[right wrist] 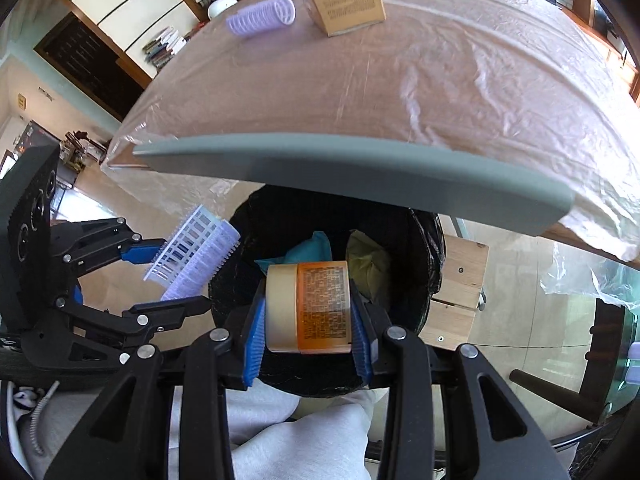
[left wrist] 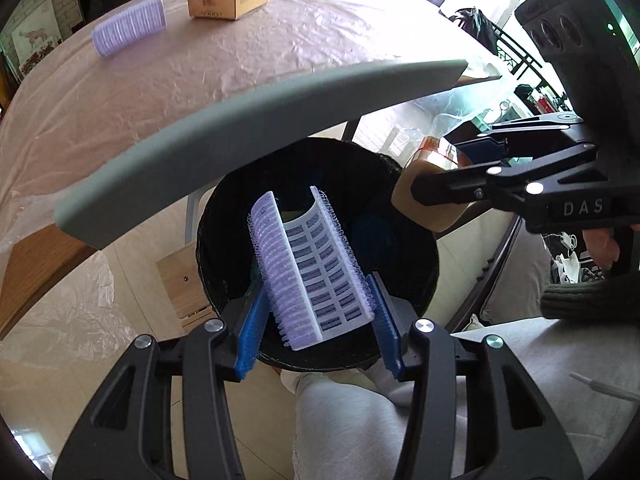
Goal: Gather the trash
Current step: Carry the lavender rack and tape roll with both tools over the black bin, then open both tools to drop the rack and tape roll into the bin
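A lilac, white-gridded broken roller is seen over a black bin. An orange, cream-lidded jar is printed with fine text.

Split purple hair roller and amber jar with cream lid, both held over the black bin. Whole roller and cardboard box on table, 12 o'clock.

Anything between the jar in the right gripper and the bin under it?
Nothing. In the right wrist view the jar hangs over the open bin; below it only teal and olive trash already inside.
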`<state>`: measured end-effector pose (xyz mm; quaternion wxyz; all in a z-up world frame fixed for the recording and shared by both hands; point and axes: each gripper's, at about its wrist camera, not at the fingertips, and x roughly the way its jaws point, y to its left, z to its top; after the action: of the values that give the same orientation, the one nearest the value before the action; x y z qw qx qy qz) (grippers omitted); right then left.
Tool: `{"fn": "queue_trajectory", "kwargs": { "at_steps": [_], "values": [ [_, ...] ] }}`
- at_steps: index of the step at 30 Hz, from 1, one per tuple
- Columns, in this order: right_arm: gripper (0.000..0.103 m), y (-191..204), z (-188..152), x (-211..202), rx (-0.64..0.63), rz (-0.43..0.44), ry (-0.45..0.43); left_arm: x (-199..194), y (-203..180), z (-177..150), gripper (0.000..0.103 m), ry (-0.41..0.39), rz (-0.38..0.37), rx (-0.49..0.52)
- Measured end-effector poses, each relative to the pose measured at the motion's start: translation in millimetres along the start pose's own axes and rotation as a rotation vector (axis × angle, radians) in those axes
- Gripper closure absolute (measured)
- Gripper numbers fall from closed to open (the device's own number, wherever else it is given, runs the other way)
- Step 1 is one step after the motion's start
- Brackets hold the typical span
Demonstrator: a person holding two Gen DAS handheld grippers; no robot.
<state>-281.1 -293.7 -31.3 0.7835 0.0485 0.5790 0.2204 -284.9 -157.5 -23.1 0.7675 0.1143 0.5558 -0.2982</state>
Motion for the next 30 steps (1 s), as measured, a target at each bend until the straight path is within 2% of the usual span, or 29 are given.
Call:
{"fn": "queue_trajectory", "kwargs": {
  "at_steps": [13,27,30],
  "values": [
    [0.068,4,2,29,-0.074,-0.069,0.019,32,1,3,0.054,0.043,0.053,0.008],
    [0.068,1,-9,45,-0.052,-0.084,0.038,47,-2,7,0.054,0.062,0.088,0.029],
    [0.066,-1,-10,44,-0.037,-0.097,0.029,46,-3,8,0.047,0.047,0.063,0.035]
  ]
}}
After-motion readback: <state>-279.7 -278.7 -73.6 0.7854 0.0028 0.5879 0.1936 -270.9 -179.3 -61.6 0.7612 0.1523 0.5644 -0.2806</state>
